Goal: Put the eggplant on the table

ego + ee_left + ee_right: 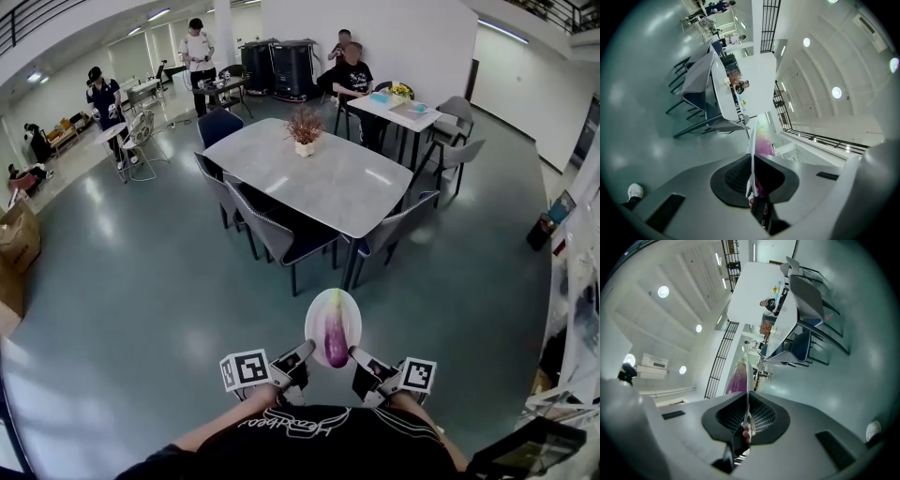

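Observation:
A purple eggplant [337,341] lies on a white plate [323,309] held in the air over the floor, in front of my body. My left gripper [302,357] is shut on the plate's left rim and my right gripper [360,360] is shut on its right rim. In the left gripper view the plate [751,149] shows edge-on between the shut jaws of the left gripper [751,176], with the eggplant [764,146] beyond it. The right gripper view shows the same: the right gripper [747,412] pinches the plate [747,377], the eggplant [735,380] beside it. The grey table [328,178] stands ahead.
A potted plant [305,129] stands on the table's far end. Dark chairs [281,234] ring the table, some on its near side. A smaller table [398,111] with a seated person is behind it. Several people stand at the back left. Boxes [17,239] sit at the left.

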Action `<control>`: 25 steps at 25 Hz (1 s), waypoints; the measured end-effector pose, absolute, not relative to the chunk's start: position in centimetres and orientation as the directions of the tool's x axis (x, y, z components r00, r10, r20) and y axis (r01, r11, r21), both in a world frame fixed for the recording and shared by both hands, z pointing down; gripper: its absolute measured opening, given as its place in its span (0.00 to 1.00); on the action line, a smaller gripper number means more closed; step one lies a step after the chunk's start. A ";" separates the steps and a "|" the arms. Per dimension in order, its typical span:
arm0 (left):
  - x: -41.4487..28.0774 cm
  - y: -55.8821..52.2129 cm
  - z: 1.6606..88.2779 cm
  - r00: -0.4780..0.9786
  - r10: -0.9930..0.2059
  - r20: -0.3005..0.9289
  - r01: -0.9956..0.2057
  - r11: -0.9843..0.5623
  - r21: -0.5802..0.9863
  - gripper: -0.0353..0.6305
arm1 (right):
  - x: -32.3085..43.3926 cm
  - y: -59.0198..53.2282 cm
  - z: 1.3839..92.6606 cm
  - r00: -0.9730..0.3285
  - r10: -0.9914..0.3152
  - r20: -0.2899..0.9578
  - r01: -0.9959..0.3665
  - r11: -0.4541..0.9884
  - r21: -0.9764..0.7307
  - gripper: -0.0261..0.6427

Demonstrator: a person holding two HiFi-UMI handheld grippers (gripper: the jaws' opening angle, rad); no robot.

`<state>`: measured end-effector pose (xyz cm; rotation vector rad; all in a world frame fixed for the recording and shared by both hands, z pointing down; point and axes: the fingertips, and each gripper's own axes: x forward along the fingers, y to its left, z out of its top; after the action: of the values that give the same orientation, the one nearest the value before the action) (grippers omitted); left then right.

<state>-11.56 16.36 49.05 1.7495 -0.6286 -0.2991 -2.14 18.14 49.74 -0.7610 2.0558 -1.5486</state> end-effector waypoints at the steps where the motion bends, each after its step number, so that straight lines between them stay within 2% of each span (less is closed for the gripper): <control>1: -11.6 16.2 49.1 0.822 -0.556 0.123 -0.251 -0.160 0.955 0.09 | -2.2 17.9 49.8 -0.746 -0.666 -0.025 -0.161 0.216 -0.963 0.07; 12: -12.7 14.5 50.4 0.801 -0.581 0.142 -0.257 -0.119 0.959 0.09 | -3.1 15.9 51.3 -0.764 -0.645 0.008 -0.165 0.184 -0.969 0.07; 25: -10.9 5.2 52.2 0.766 -0.612 0.195 -0.292 -0.062 0.954 0.09 | -1.5 6.3 53.1 -0.795 -0.607 0.008 -0.119 0.143 -0.983 0.07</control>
<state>-10.86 5.23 52.15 1.6561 -0.7291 -0.3046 -1.47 6.33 53.09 -0.6958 2.0351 -1.6905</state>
